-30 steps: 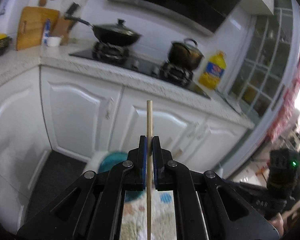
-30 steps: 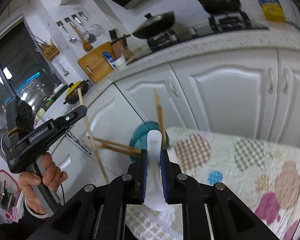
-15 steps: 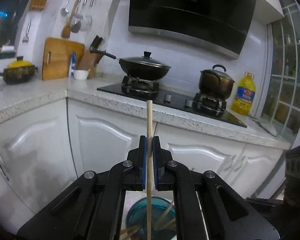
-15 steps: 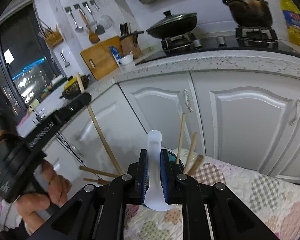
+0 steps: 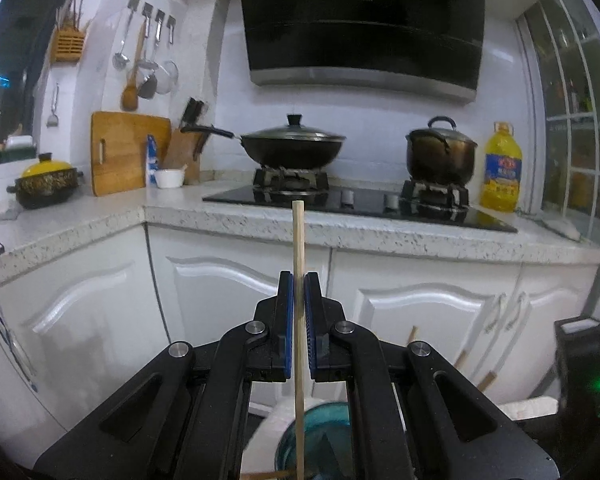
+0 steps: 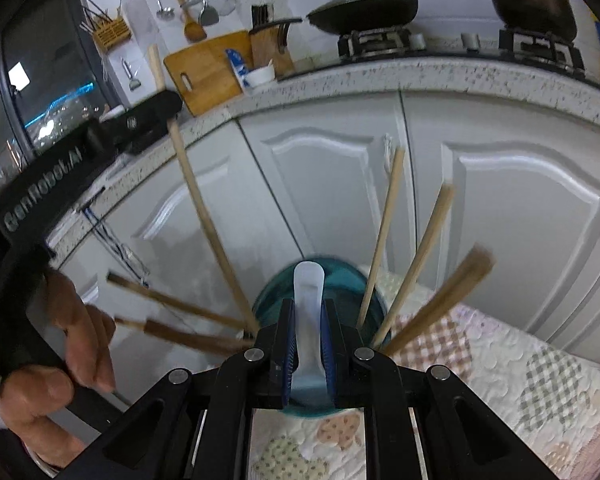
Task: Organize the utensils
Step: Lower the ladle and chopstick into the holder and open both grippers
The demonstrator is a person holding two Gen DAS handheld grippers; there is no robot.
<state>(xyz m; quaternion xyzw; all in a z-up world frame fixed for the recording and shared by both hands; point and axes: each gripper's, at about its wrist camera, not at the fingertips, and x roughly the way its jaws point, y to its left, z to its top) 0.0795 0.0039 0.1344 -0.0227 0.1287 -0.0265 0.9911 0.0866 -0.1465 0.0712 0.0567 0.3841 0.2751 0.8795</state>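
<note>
With the left claw (image 5: pixel 299 292) clamping a chopstick (image 5: pixel 299 264) and the right claw (image 6: pixel 308 322) clamping a white spoon (image 6: pixel 309 292), lower each steeply into the teal cup (image 6: pixel 340 280), clear of the splayed chopsticks (image 6: pixel 384 236).

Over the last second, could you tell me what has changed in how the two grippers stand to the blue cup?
Both have come in over the blue cup: the right gripper with its white spoon, the left gripper lowering its chopstick into the cup's mouth. Nothing was released; both grips stay shut, and the other chopsticks remain inside.
</note>
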